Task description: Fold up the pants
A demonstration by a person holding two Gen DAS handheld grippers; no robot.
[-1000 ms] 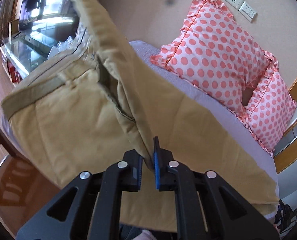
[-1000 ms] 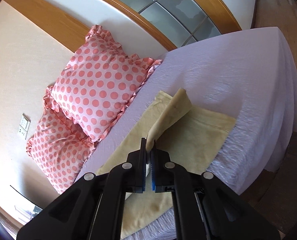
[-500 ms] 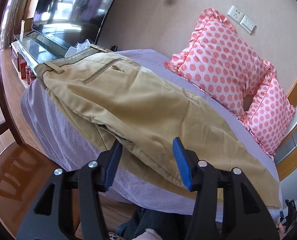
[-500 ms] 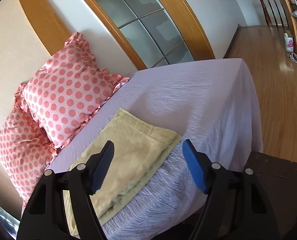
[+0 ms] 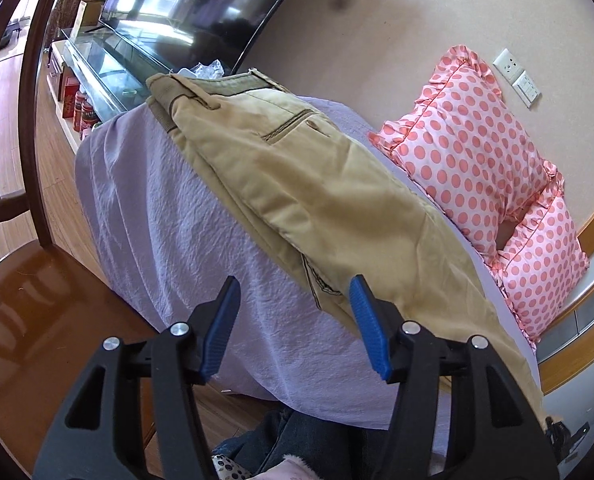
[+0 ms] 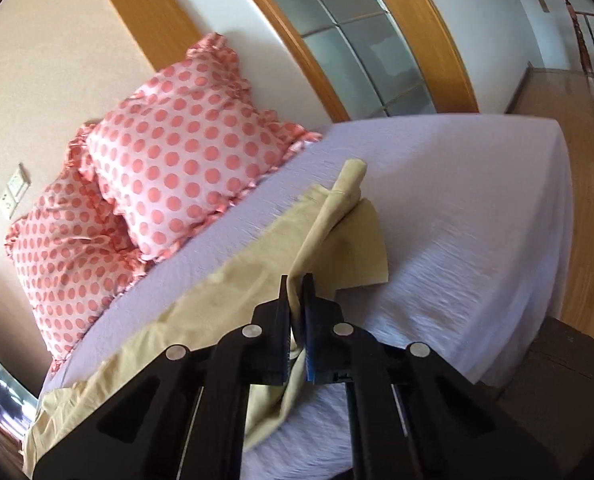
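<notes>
We see the tan cotton pants (image 5: 321, 196) lying lengthwise on the lavender crinkled bedsheet (image 5: 169, 232), folded leg over leg, with the waistband toward the bed's far corner from the pillows and the cuffs running off the opposite way. Our left gripper (image 5: 295, 320) has its blue-padded fingers (image 5: 222, 320) spread wide, holding nothing, and hovers just above the near long edge of the pants, close to the fly seam. Our right gripper (image 6: 296, 300) has its fingers pressed together on a fold of the pant leg near the cuff end, lifting that cloth off the sheet; the picture is motion-blurred, so we cannot tell how many layers it grips. Two pink polka-dot ruffled pillows (image 6: 177, 168) lean against the beige wall (image 5: 397, 20), just beside the pants' far edge.
</notes>
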